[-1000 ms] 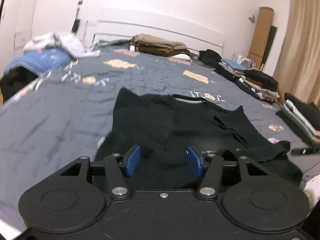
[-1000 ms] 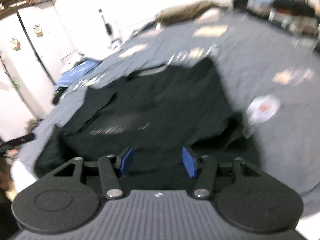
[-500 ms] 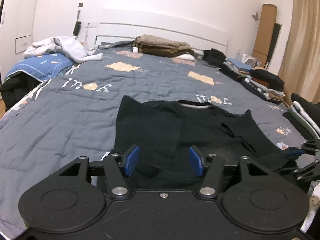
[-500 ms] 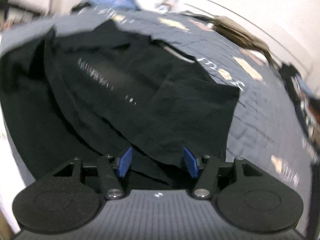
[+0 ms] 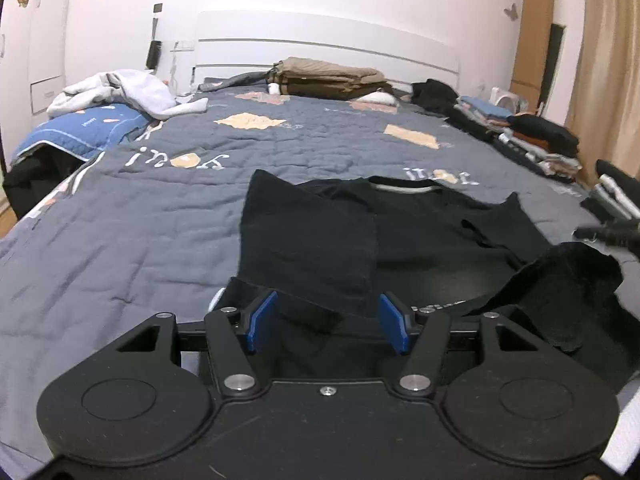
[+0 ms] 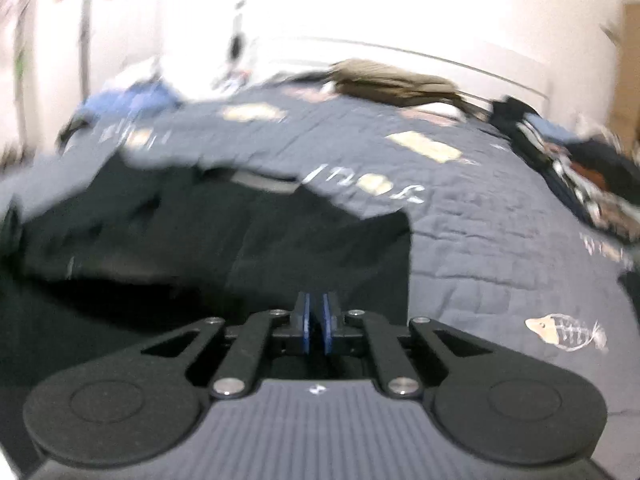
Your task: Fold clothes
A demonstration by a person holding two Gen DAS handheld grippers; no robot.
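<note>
The black cotton T-shirt [image 5: 420,240] is spread on the grey quilted bedspread [image 5: 120,220], collar farthest away. Its hem is straddled, ungripped, by the half-open left gripper [image 5: 327,328]. The right gripper [image 6: 316,330] is pinched shut at the shirt's right edge; whether cloth is caught cannot be told.

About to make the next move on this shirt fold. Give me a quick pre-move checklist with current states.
1. Shirt flat on the bed: not ok, its right edge is bunched up.
2. Left flap folded over the body: ok.
3. Left gripper open above the shirt: ok.
4. Right gripper just closed, now shut: ok.
5. Cloth between its fingers: cannot tell, view blurred.
</note>
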